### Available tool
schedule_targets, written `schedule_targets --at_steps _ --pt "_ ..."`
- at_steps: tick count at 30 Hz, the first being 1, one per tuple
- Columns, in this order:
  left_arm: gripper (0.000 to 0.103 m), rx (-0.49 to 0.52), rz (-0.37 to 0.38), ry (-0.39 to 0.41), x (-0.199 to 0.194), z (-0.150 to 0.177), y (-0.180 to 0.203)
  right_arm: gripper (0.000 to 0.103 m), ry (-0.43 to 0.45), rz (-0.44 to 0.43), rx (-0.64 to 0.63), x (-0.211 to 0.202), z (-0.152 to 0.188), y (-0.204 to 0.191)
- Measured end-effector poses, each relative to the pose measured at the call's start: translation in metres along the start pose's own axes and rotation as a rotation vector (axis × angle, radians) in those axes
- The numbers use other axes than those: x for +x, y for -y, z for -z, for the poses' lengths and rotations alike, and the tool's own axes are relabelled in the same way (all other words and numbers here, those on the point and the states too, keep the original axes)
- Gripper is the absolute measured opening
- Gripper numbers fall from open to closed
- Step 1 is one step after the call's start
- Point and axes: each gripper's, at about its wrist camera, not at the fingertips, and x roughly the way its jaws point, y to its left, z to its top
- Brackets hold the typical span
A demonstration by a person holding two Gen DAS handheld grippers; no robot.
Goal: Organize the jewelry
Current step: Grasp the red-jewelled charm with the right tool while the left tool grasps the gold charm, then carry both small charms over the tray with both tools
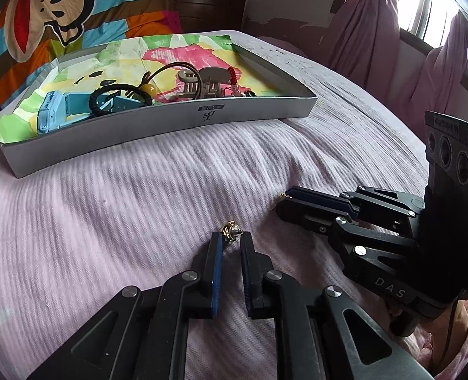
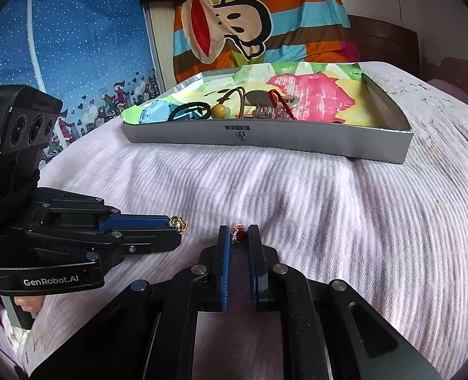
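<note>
The left gripper (image 1: 231, 237) pinches a small gold earring (image 1: 229, 230) at its fingertips. The right gripper (image 2: 237, 237) pinches a red ornament (image 2: 237, 233) the same way. Ahead of both, across open pink blanket (image 1: 139, 196), the grey tray (image 1: 170, 120) holds more jewelry.

bed: lilac ribbed cover (image 1: 139, 190) | window (image 1: 423, 3): bright, mauve curtains (image 1: 376, 31) | monkey-print striped cloth (image 2: 249, 22)
</note>
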Motion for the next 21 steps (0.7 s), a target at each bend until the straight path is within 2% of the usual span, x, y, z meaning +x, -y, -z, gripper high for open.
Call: schedule_targets --at_steps 14,17,21 --pt "0.013 0.043 -0.075 0.006 0.005 -0.006 0.009 0.010 0.022 -0.003 0.044 -0.001 -0.002 0.008" --pt "0.013 0.036 -0.079 0.034 -0.001 -0.008 0.009 0.010 0.055 -0.003 0.065 -0.005 -0.006 0.012" --pt "0.013 0.006 -0.094 0.110 -0.015 -0.016 0.002 0.010 0.127 0.000 0.099 -0.009 -0.017 0.019"
